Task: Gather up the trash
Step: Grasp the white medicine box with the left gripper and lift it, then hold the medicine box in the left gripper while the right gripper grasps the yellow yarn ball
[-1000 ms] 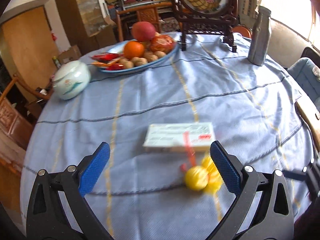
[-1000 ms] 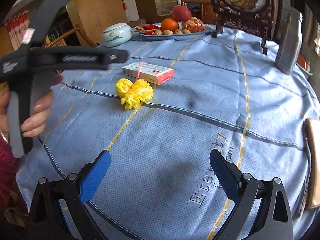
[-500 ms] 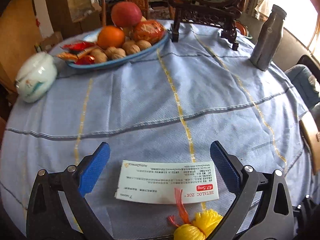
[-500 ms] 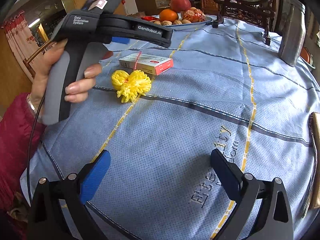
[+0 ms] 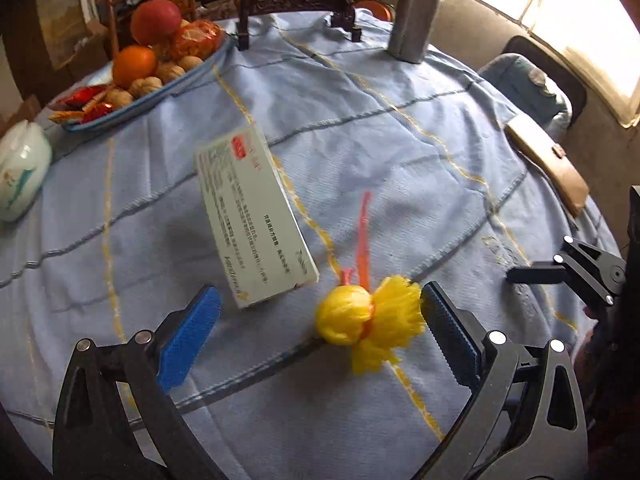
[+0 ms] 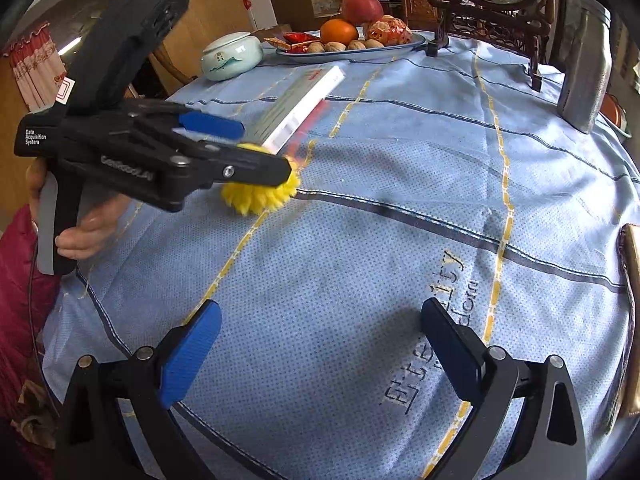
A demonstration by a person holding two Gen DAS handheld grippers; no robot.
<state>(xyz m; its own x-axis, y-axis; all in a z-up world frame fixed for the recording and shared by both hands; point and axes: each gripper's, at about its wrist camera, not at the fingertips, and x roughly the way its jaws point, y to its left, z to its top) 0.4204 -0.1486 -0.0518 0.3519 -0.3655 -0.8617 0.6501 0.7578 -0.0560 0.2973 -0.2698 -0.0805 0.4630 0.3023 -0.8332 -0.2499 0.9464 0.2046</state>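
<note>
A yellow mesh net (image 5: pixel 368 320) with an orange-red tie lies on the blue tablecloth (image 5: pixel 360 128). It sits between the fingers of my left gripper (image 5: pixel 318 300), close to the right blue pad (image 5: pixel 448 332). The left gripper is open and holds nothing. A white medicine box (image 5: pixel 252 216) lies just beyond the left pad, pointing away from me. In the right wrist view the left gripper (image 6: pixel 256 148) hangs low over the yellow net (image 6: pixel 260 196), and the box (image 6: pixel 300 104) behind it is blurred. My right gripper (image 6: pixel 320 316) stands open above bare cloth near the table's front edge.
At the far side stand a fruit plate (image 5: pixel 132 116), a white lidded jar (image 5: pixel 20 168), a grey bottle (image 5: pixel 412 12) and a dark wooden stand (image 6: pixel 488 20). A tan wallet (image 5: pixel 548 160) lies at the right edge. A cushioned chair (image 5: pixel 524 84) sits beyond.
My left gripper has swung round and dropped until the yellow net sits between its fingers. The box now lies turned lengthwise and looks blurred. The right gripper has barely moved.
</note>
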